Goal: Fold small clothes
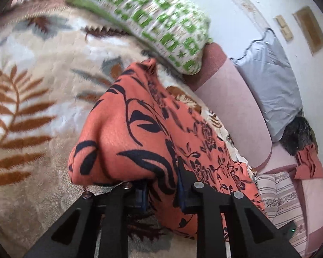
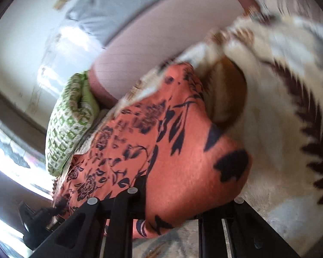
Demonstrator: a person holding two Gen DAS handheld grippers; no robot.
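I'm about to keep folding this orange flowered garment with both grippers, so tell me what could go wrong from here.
1. The orange garment drapes thickly over both the left gripper and the right gripper, hiding the fingertips; a layer might slip out unnoticed.
2. The green patterned cushion lies close behind the garment and could catch it.
3. The fluffy leaf-print blanket underneath may drag the fabric and bunch the fold.

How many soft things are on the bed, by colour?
Orange cloth with black flowers: 1, held up by both grippers
Small orange cloth: 1, far off by the wall
Green and white pillow: 1
Grey pillow: 1
Cream blanket with brown leaves: 1
Striped cloth: 1
Total: 6
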